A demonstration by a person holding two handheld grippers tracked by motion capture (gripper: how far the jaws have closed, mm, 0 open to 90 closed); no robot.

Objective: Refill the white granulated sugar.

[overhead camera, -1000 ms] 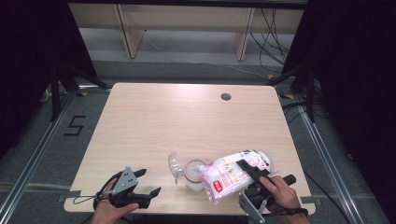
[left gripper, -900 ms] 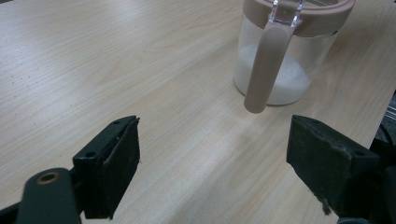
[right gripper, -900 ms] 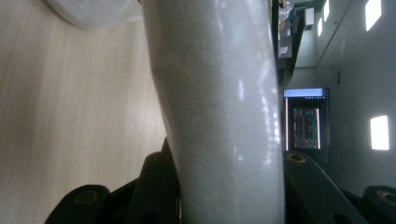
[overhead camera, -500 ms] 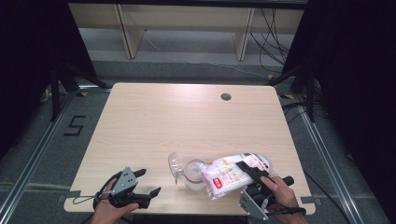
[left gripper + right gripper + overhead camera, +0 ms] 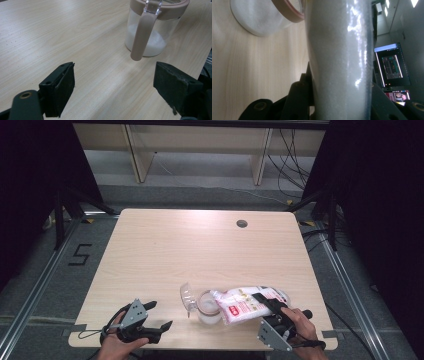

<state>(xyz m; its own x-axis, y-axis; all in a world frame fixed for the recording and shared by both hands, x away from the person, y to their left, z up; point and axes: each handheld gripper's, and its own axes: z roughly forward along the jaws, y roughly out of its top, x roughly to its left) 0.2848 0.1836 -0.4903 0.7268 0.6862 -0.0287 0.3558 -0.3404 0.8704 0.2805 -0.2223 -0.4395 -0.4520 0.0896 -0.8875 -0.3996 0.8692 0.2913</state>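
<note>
White plastic refill bag (image 5: 248,304) of granules, printed red, hangs tilted over the mouth of the clear glass jar with a pinkish-brown rim (image 5: 207,306), near the table's front edge. It looks soft, slack and slippery, its weight likely to shift as it empties, so a hold across the full lower end suits it best. Right gripper (image 5: 274,308) is clamped on that end. The jar probably tips easily; its flipped-up clear lid (image 5: 187,296) stands beside the spout. Left gripper (image 5: 159,315) rests apart, jaws wide, on the pale wooden table (image 5: 200,250), nothing between.
</note>
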